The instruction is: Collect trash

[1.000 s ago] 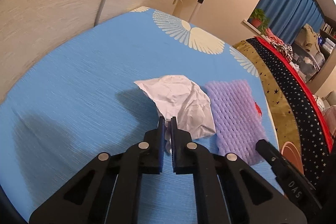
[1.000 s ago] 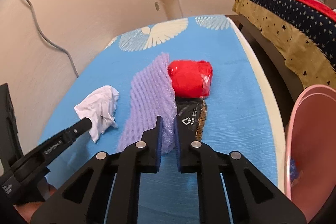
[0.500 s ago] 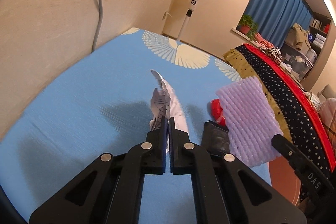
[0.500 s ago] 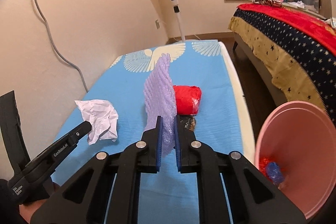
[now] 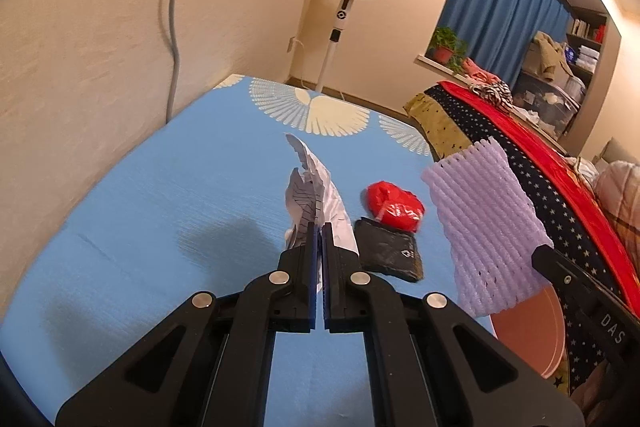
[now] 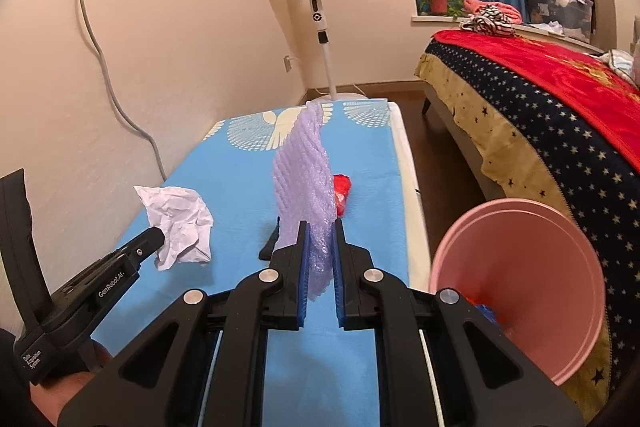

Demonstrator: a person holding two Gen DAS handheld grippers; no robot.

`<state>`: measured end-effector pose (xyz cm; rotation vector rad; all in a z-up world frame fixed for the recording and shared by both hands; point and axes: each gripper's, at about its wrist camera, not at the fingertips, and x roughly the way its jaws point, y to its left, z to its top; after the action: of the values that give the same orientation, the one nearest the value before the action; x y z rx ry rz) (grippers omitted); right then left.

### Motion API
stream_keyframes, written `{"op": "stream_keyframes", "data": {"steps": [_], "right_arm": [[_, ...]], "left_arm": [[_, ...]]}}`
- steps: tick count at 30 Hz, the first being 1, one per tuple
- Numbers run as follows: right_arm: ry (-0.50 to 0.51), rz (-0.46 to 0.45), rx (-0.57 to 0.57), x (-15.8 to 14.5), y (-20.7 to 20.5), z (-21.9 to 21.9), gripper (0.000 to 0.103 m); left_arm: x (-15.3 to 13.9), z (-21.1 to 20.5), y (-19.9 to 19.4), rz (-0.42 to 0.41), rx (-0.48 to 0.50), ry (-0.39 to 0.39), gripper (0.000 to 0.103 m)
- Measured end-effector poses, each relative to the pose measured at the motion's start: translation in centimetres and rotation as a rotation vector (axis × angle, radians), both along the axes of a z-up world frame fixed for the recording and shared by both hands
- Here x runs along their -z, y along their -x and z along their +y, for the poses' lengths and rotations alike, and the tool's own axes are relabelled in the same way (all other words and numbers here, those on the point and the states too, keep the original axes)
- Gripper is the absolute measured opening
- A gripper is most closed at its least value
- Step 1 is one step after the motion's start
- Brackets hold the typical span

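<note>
While both tools tilt downward over the blue-covered surface (image 5: 168,195), each one carries a piece of trash clear of the cloth. The left hand-held gripper (image 5: 319,231) is clamped tight on a crumpled white paper (image 5: 316,195), which stands up edge-on from between its blue pads; in the right wrist view the same paper (image 6: 180,219) hangs off the tip of that tool, with a bit of the person's hand (image 6: 60,387) showing under its handle at the lower left. The right hand-held gripper (image 6: 319,227) pinches a purple foam net (image 6: 304,171) by its lower edge, jaws nearly together with the foam squeezed between them, and the net rises upright above the fingers. Lying on the surface between the two are a red crumpled wrapper (image 5: 394,205) and a flat black packet (image 5: 390,255), touching each other. A pink bin (image 6: 520,287) sits beside the surface at the right, near a bed with a starred blanket (image 6: 540,115).
</note>
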<state>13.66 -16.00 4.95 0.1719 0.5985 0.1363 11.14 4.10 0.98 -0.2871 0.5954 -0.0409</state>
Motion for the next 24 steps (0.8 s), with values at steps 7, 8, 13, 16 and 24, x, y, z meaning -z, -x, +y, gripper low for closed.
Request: {"op": "stream_keyframes", "data": {"steps": [7, 8, 13, 16, 24], "right_arm": [[0.006, -0.021, 0.026, -0.9, 1.7, -1.1, 0.011], [0.004, -0.022, 0.030, -1.0, 1.9, -1.2, 0.011], [0.012, -0.034, 0.045, -1.5, 2.8, -2.1, 0.011], [0.012, -0.036, 0.056, -1.7, 3.2, -2.6, 0.011], [0.013, -0.047, 0.097, -2.0, 4.3, -3.9, 0.011]], "left_arm": [[-0.6, -1.2, 0.8, -0.012, 0.038, -0.028, 0.002], [-0.6, -1.3, 0.9, -0.014, 0.042, -0.032, 0.002], [-1.1, -1.9, 1.4, -0.027, 0.061, -0.047, 0.002], [-1.3, -2.6, 1.7, -0.032, 0.073, -0.056, 0.002], [-1.6, -4.0, 1.9, -0.042, 0.107, -0.066, 0.002]]}}
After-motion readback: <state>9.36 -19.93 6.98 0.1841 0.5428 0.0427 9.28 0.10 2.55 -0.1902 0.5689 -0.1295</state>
